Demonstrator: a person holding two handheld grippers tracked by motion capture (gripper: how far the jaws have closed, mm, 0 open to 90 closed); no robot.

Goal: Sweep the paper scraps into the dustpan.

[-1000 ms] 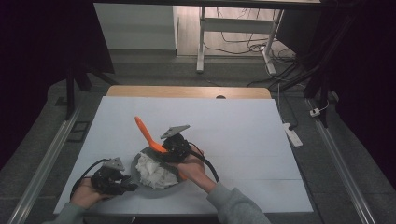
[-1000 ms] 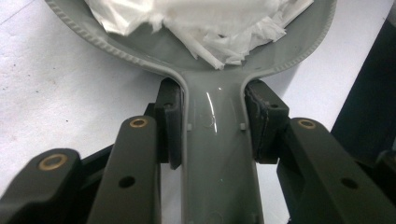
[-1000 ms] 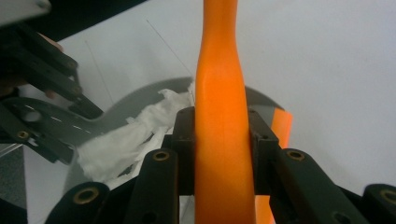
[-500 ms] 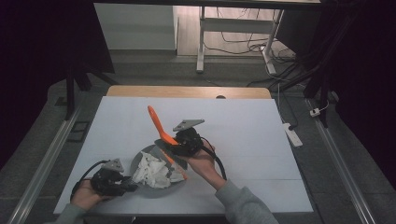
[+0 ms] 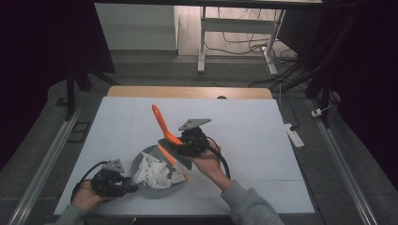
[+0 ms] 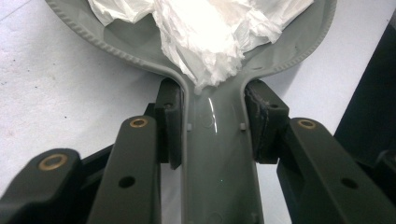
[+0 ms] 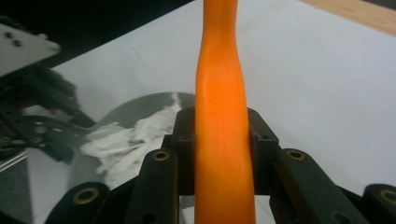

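A grey dustpan [image 5: 139,161] lies on the white table near its front left, with crumpled white paper [image 5: 152,173] heaped in it. My left gripper [image 5: 124,187] is shut on the pan's handle [image 6: 217,163], its pads pressing both sides just below the paper [image 6: 210,32]. My right gripper [image 5: 180,143] is shut on an orange hand brush [image 5: 162,124], held over the pan's far right rim. The brush handle [image 7: 224,93] rises straight between the jaws, and the brush's lower end reaches down by the paper. The pan [image 7: 140,102] and its paper [image 7: 126,140] lie beyond it.
The white table cover [image 5: 244,136] stretches far and right of the pan. A wooden table edge [image 5: 187,92] runs along the back. A white power strip [image 5: 294,135] lies on the floor off the right side.
My right gripper has lifted and moved right and farther away with the brush, off the middle of the pan; the orange handle now stands steeper. The left gripper and pan have stayed put.
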